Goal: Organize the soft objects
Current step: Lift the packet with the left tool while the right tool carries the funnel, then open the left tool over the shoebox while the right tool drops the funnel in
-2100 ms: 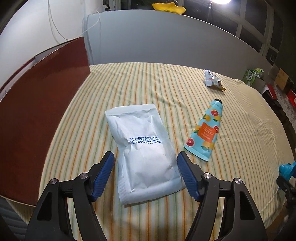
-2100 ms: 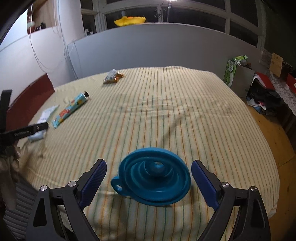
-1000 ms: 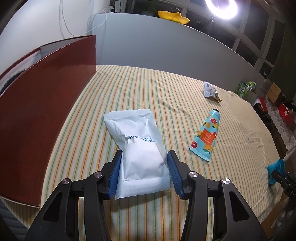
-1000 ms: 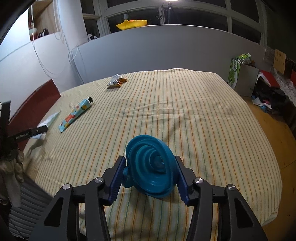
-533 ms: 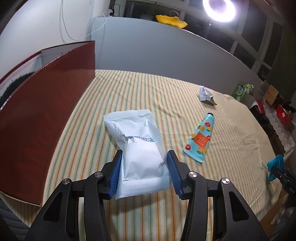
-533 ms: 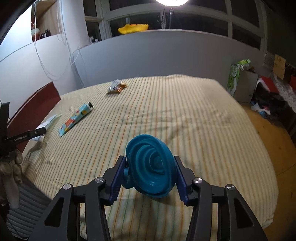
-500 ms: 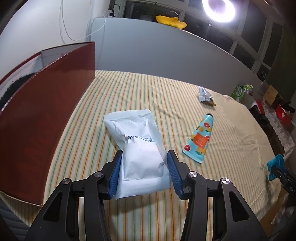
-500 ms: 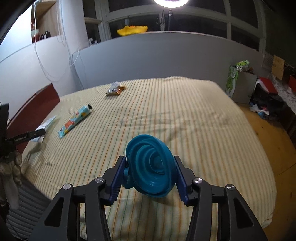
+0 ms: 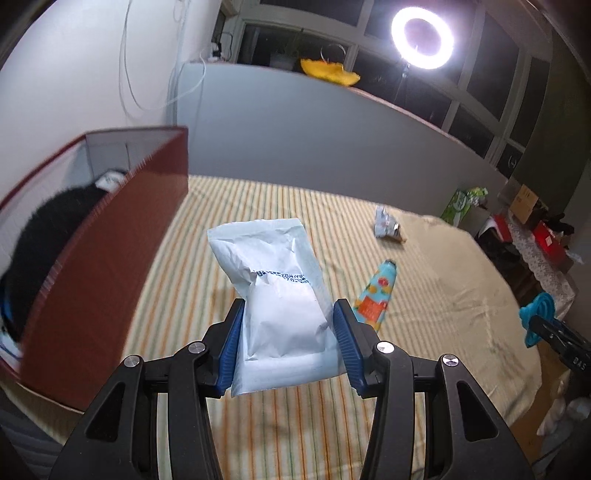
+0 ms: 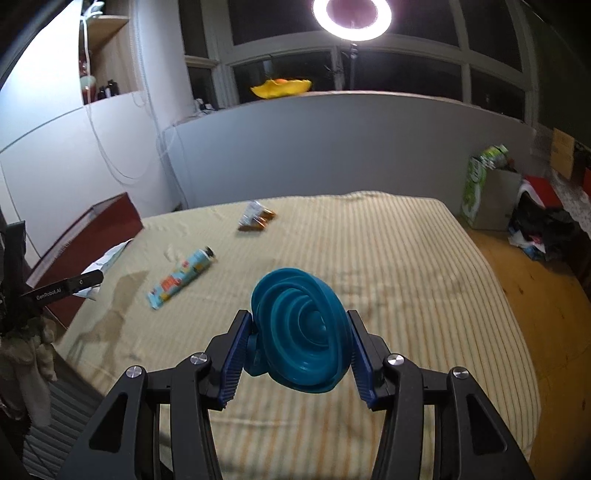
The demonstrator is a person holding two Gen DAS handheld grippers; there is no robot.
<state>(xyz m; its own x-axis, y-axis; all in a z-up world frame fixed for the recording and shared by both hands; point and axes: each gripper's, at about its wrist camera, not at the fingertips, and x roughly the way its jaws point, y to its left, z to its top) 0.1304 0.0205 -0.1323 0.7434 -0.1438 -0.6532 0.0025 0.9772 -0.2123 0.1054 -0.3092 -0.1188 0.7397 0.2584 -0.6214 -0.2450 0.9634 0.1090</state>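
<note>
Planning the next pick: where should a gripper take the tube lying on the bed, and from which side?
Judging by its pose, grip the tube mid-body, across its narrow width, coming from above. It lies flat on the bedspread with clear space on both long sides; the cap end tapers and the crimped end is thin.

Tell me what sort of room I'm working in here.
Probably a bedroom used for filming: a wide bed under a striped sheet, a grey headboard behind it, and a ring light by dark night windows.
</note>
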